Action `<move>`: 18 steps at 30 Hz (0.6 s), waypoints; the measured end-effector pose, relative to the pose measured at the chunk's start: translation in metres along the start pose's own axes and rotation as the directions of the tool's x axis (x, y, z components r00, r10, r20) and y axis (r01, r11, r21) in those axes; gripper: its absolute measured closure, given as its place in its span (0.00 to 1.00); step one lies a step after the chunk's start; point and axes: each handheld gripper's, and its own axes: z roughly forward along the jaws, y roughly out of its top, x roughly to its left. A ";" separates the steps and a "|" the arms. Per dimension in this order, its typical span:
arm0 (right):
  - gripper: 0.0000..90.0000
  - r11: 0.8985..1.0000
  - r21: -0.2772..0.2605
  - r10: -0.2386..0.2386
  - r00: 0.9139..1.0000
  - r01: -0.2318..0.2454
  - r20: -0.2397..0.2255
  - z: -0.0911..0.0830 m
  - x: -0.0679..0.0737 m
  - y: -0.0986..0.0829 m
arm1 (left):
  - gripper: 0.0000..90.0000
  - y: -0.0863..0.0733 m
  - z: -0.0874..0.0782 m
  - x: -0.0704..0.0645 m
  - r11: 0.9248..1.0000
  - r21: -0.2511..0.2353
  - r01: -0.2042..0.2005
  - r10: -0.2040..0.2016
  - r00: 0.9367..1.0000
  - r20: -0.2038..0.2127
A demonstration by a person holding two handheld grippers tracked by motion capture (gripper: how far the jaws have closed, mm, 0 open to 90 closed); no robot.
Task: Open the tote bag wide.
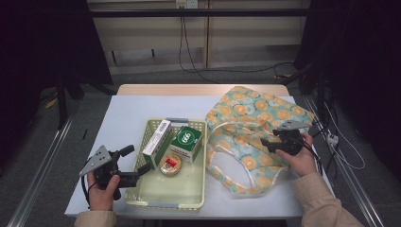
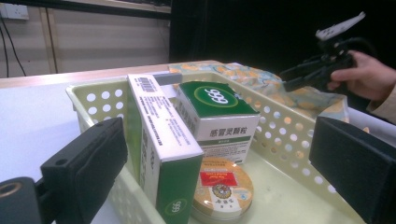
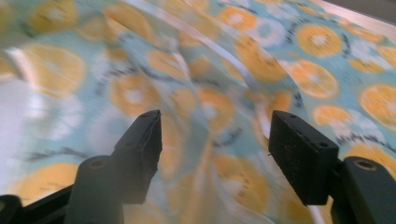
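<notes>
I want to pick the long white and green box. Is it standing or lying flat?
Standing on its long edge: the long box leans against the basket wall.

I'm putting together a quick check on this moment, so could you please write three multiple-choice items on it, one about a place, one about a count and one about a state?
1. Where does the round tin lie?
A. On the bag
B. In the basket, in front of the boxes
C. On the bare table left of the basket

2. How many boxes stand in the basket?
A. One
B. Two
C. Four

3. How is the right gripper?
A. Open, over the bag
B. Shut on a box
C. Shut on the basket's rim

Answers:
1. B: the tin sits on the basket floor, on the person's side of both boxes.
2. B: a tall box and a green-topped box stand there.
3. A: its jaws stand apart with only the bag between and beyond them.
</notes>
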 end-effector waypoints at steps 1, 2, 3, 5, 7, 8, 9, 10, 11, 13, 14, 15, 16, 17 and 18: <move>0.39 1.000 -0.007 -0.002 1.000 0.002 -0.018 -0.003 0.004 0.004 | 0.04 0.000 0.000 0.000 1.000 0.000 0.000 0.000 1.000 0.000; 0.38 1.000 -0.018 -0.012 0.999 0.012 -0.033 -0.005 0.008 0.009 | 0.04 0.000 -0.001 0.000 1.000 0.000 -0.002 0.002 1.000 -0.002; 0.38 0.999 -0.026 -0.027 0.998 0.026 -0.050 -0.006 0.013 0.013 | 0.04 0.000 -0.001 0.000 1.000 -0.002 -0.001 0.001 1.000 -0.003; 0.40 0.998 -0.038 -0.057 0.995 0.054 -0.077 -0.007 0.024 0.020 | 0.04 0.000 -0.001 0.000 1.000 -0.001 -0.002 0.002 1.000 -0.003; 0.46 0.995 -0.057 -0.087 0.991 0.081 -0.101 -0.006 0.034 0.026 | 0.04 0.000 -0.001 0.000 1.000 0.001 0.000 0.000 1.000 -0.001; 0.53 0.994 -0.062 -0.102 0.987 0.095 -0.125 -0.006 0.038 0.028 | 0.04 0.000 -0.001 0.000 1.000 0.002 -0.003 0.003 1.000 -0.002; 0.60 0.992 -0.070 -0.117 0.981 0.107 -0.157 -0.005 0.042 0.030 | 0.04 0.000 -0.001 0.000 1.000 0.002 -0.002 0.002 1.000 0.000; 0.65 0.990 -0.074 -0.131 0.974 0.119 -0.187 -0.003 0.046 0.032 | 0.04 0.000 -0.001 -0.001 1.000 0.004 -0.002 0.002 1.000 0.000; 0.72 0.988 -0.068 -0.151 0.966 0.140 -0.209 0.000 0.049 0.032 | 0.04 -0.001 -0.001 -0.001 1.000 0.004 -0.002 0.002 1.000 -0.001; 0.80 0.985 -0.053 -0.172 0.958 0.164 -0.231 0.007 0.053 0.032 | 0.04 -0.001 -0.001 -0.001 1.000 0.004 -0.001 0.001 1.000 0.001; 0.80 0.985 -0.036 -0.172 0.954 0.168 -0.246 0.012 0.053 0.031 | 0.04 -0.001 -0.001 -0.001 1.000 0.003 0.003 -0.003 1.000 -0.002; 0.80 0.986 -0.015 -0.166 0.953 0.167 -0.253 0.019 0.051 0.029 | 0.04 -0.001 -0.001 -0.001 1.000 0.004 0.005 -0.005 1.000 -0.002; 0.78 0.986 0.007 -0.158 0.956 0.165 -0.245 0.026 0.048 0.026 | 0.04 -0.001 -0.001 -0.001 1.000 0.004 0.005 -0.005 1.000 0.000; 0.76 0.987 0.026 -0.151 0.962 0.161 -0.228 0.032 0.045 0.024 | 0.04 -0.001 -0.001 -0.001 1.000 0.006 0.001 -0.001 1.000 0.000; 0.72 0.986 0.039 -0.149 0.968 0.160 -0.201 0.036 0.041 0.022 | 0.04 -0.001 -0.001 -0.002 1.000 0.006 -0.001 0.001 1.000 -0.002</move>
